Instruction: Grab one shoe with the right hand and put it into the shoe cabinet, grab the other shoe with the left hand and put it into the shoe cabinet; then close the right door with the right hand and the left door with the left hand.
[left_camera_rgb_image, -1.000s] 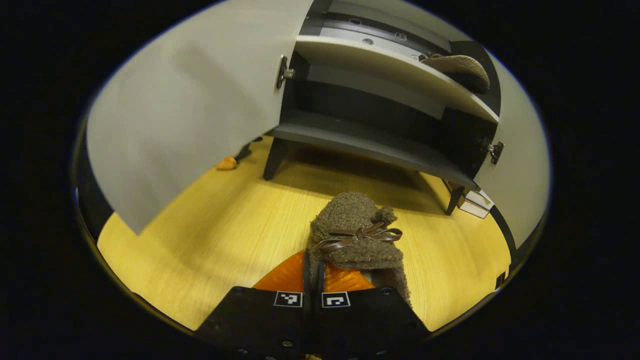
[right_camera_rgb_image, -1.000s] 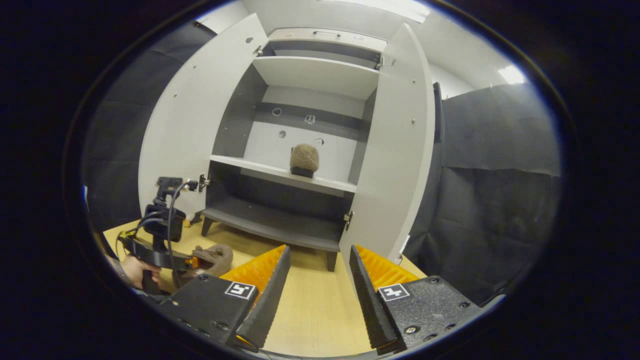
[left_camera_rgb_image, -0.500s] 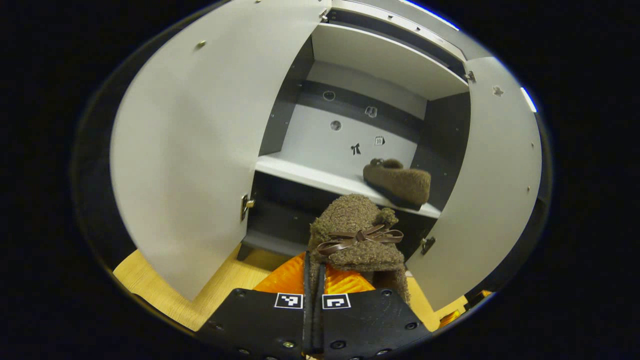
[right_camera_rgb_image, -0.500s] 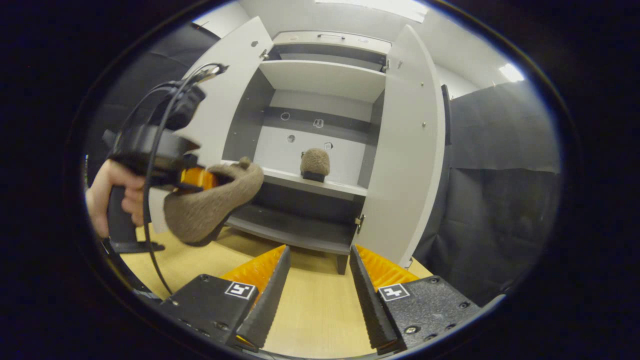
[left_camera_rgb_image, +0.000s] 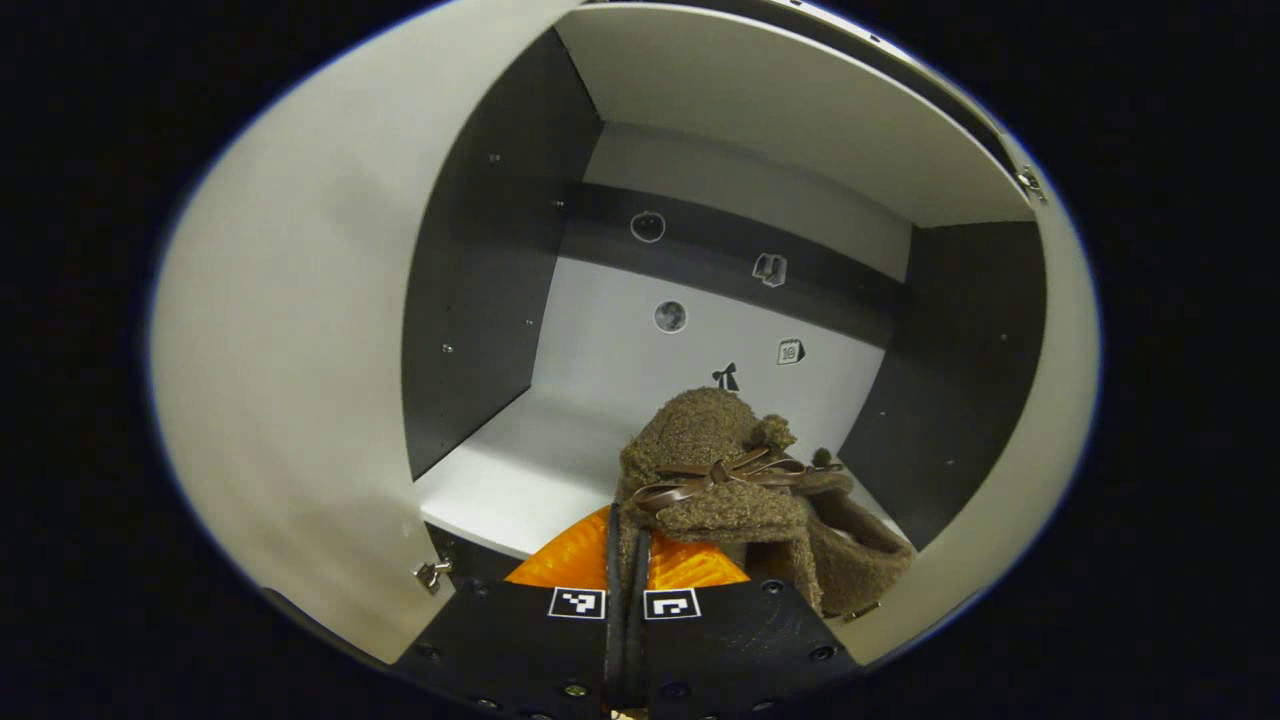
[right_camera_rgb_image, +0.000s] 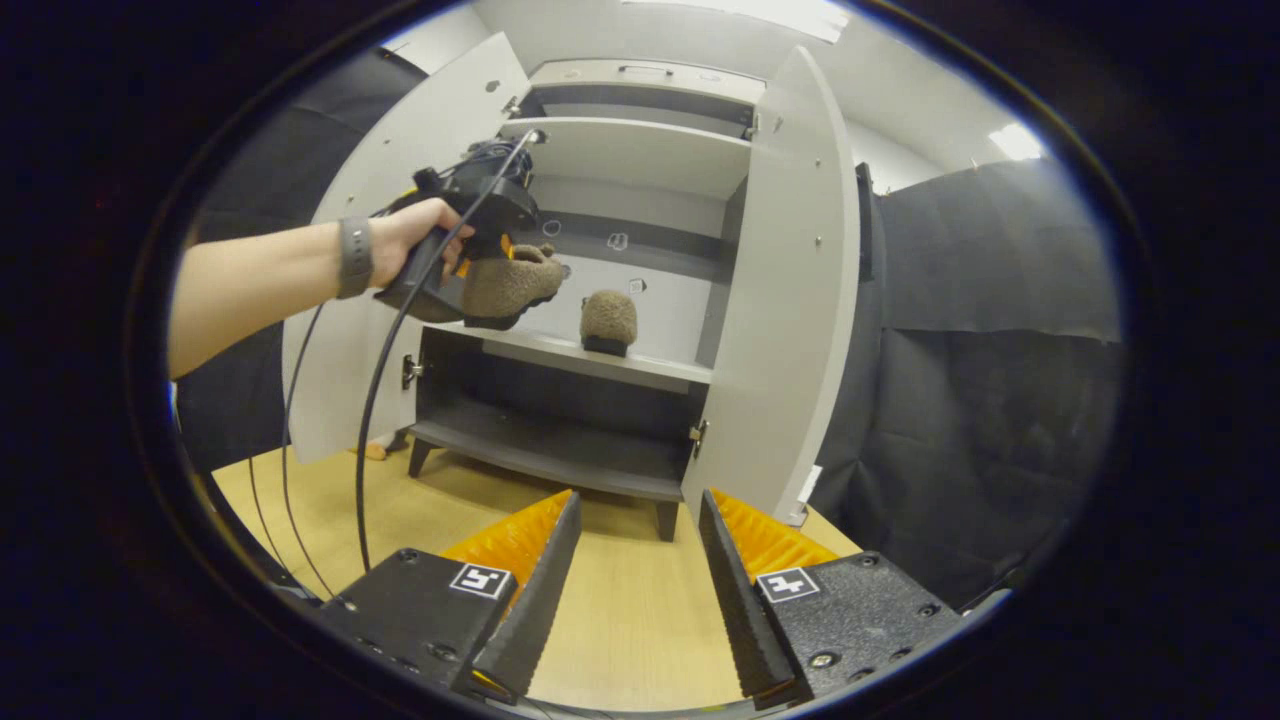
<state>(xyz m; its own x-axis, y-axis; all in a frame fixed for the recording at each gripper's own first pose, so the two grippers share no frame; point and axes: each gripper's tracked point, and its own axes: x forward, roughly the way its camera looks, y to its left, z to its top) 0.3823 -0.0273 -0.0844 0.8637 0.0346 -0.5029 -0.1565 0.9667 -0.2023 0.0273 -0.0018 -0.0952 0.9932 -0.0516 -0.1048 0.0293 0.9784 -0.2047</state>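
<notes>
The shoe cabinet (right_camera_rgb_image: 620, 300) stands with both doors swung open, the left door (right_camera_rgb_image: 385, 300) and the right door (right_camera_rgb_image: 790, 300) flaring outward from its pale middle shelf (right_camera_rgb_image: 600, 358).

The left gripper (left_camera_rgb_image: 628, 535) has its jaws pressed together on the rim of a fuzzy brown shoe (left_camera_rgb_image: 715, 470) with a thin brown bow. In the right gripper view a hand (right_camera_rgb_image: 420, 232) wearing a dark wristband holds that gripper (right_camera_rgb_image: 510, 262) up at the cabinet's left side, the carried shoe (right_camera_rgb_image: 512, 285) hanging just above the front of the middle shelf.

The other shoe (right_camera_rgb_image: 609, 320) already sits on the middle shelf, towards the right of the cabinet's centre; in the left gripper view it lies (left_camera_rgb_image: 860, 545) just behind and to the right of the held one.

The right gripper (right_camera_rgb_image: 632, 560) hangs well back from the cabinet over the wooden floor (right_camera_rgb_image: 620, 630), its jaws wide apart with nothing between them.

Small stickers (left_camera_rgb_image: 790, 351) dot the cabinet's back panel, little icons too small to read as writing. Square black-and-white coded markers (right_camera_rgb_image: 787, 583) sit on the gripper bodies; no legible words or brand anywhere.
</notes>
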